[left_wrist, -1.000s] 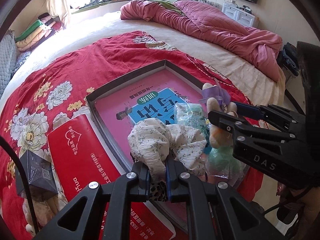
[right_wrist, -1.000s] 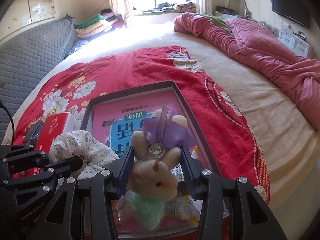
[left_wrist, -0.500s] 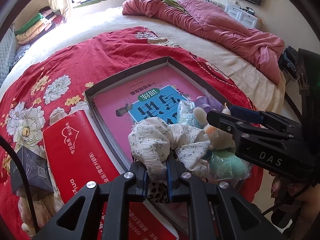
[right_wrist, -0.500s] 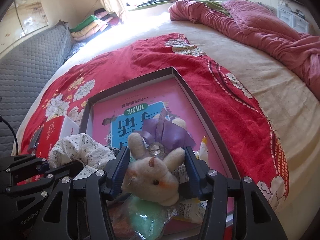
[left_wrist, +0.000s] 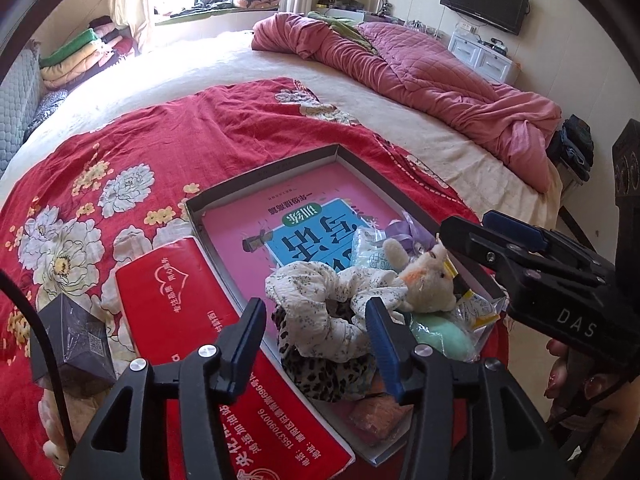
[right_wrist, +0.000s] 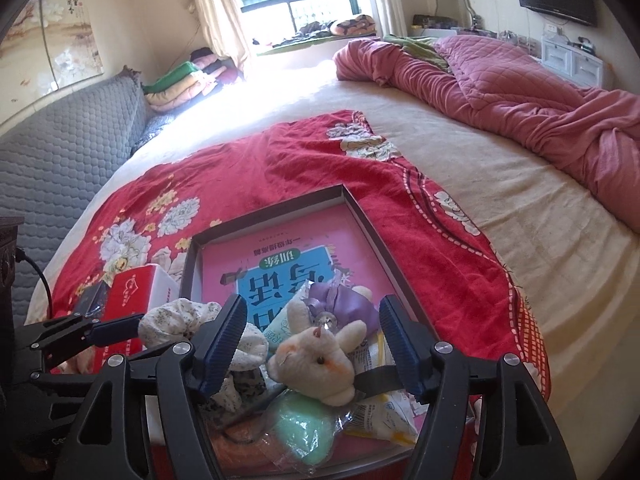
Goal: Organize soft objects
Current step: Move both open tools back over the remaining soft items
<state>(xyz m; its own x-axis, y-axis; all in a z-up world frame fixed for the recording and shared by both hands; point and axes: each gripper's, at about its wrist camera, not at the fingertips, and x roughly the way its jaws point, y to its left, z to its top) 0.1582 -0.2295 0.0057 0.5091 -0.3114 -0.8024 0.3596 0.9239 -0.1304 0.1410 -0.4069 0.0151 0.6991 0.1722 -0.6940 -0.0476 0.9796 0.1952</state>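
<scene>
Both wrist views look steeply down, close, over a shallow tray (left_wrist: 276, 168) on the bed (right_wrist: 460, 184); both share it, left view from farther left.

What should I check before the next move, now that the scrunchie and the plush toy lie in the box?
1. Left tongs free of white scrunchie: ok, jaws opening, pads clear of the cloth.
2. Right tongs free of plush toy: ok, jaws opening, pads apart from it.
3. Scrunchie inside grey box: ok, on the leopard scrunchie.
4. Plush toy inside box: ok, on the packets.
5. Nothing hanging over the box rim: cannot tell, near edge is hidden.
6. Items still outside: not ok, red pack, dark box.
</scene>
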